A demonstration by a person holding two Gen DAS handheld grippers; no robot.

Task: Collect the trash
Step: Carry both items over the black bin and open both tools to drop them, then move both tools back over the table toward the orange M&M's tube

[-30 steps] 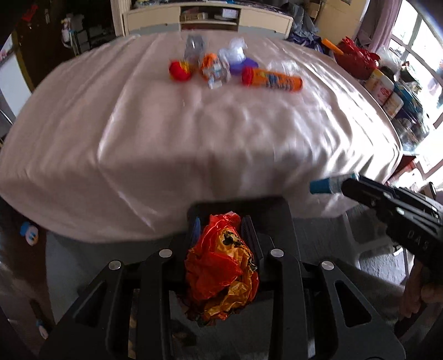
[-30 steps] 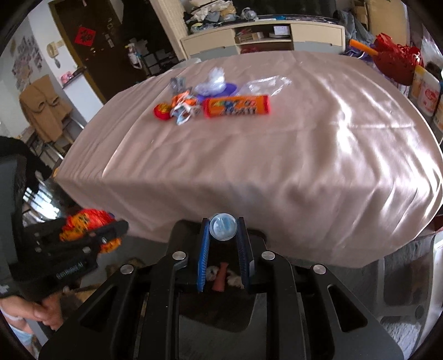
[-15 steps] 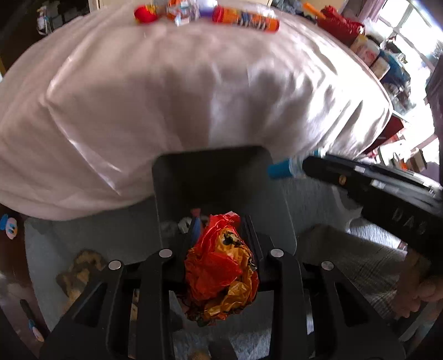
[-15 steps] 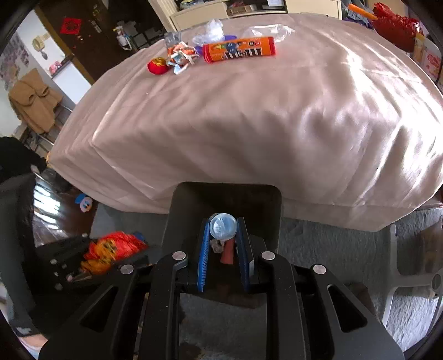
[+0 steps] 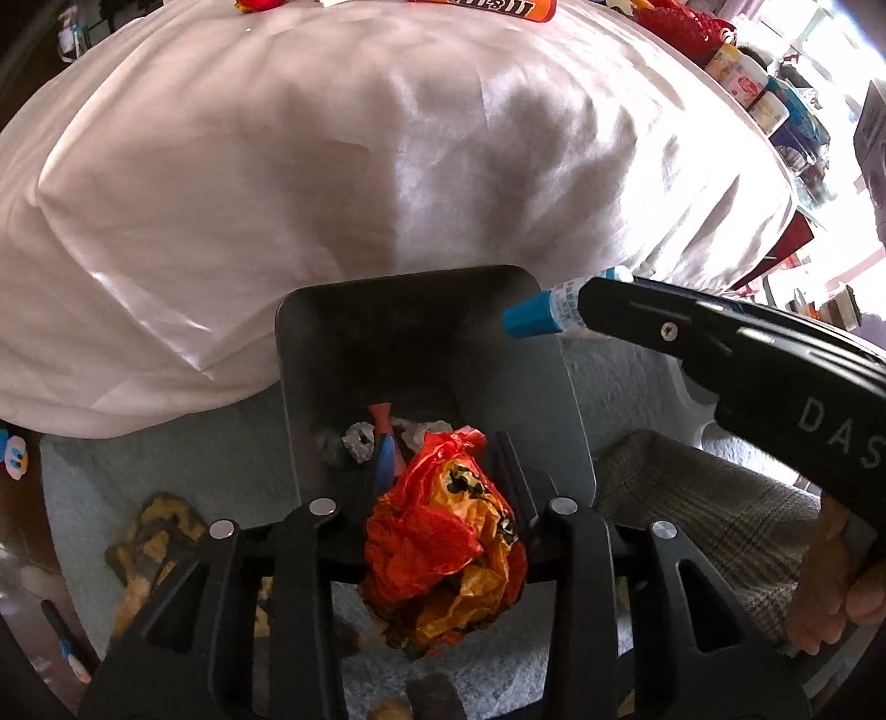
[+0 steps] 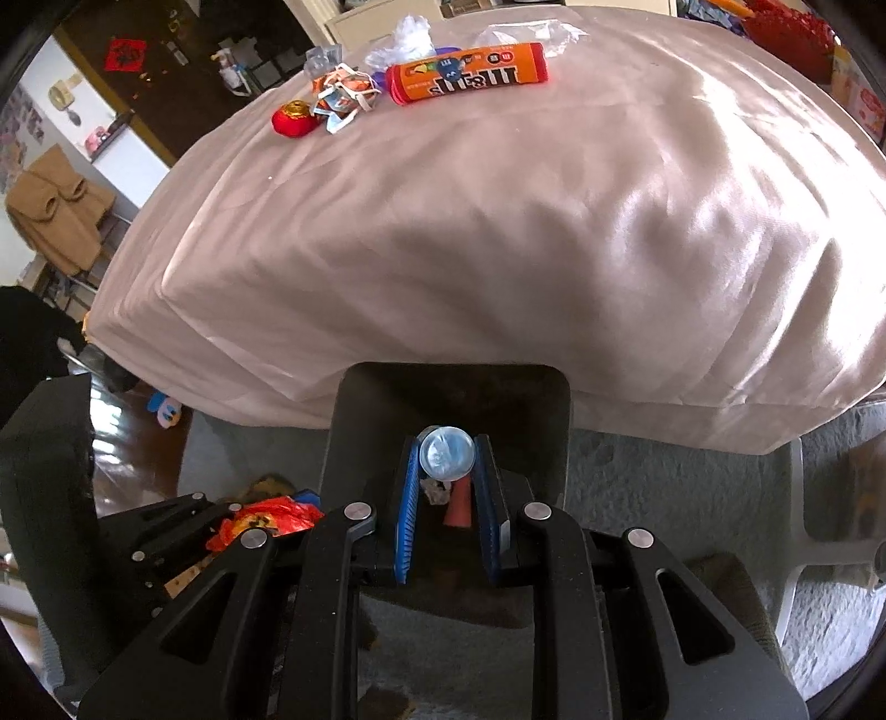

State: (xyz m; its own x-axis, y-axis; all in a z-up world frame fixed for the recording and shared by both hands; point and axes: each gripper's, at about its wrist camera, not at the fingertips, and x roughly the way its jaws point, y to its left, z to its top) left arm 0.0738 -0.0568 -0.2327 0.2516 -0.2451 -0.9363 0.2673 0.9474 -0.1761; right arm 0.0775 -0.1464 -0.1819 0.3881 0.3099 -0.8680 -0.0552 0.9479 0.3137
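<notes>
Now | left tongs [image 5: 443, 471] opening around crumpled red-orange plastic wrapper [image 5: 443, 548] | right tongs [image 6: 446, 487] clamped on small blue-capped tube [image 6: 446, 453] | risk: wrapper snags, misses dark grey bin [image 5: 426, 354]

Crumpled wrapper [image 5: 443, 531]: red & orange w/ black print, wedged btwn black fingers of left gripper [image 5: 443, 471]. Right gripper [image 6: 443, 487]: black body, blue ribbed pads [image 6: 407, 526] around a small tube [image 5: 545, 313] w/ pale blue end, white-blue label, blue cap. Bin [image 5: 310, 354]: dark grey, w/ white scraps + a red-blue bit inside. Tablecloth [image 6: 498, 221]: shiny pale pink. On it: orange-red candy tube [image 6: 468, 72] w/ white lettering, red pouch [image 6: 290, 117] w/ gold top, clear plastic [image 6: 407, 36]. Floor rug [image 6: 664, 476]: pale grey. Trouser leg [image 5: 709, 498]: grey-brown check.
</notes>
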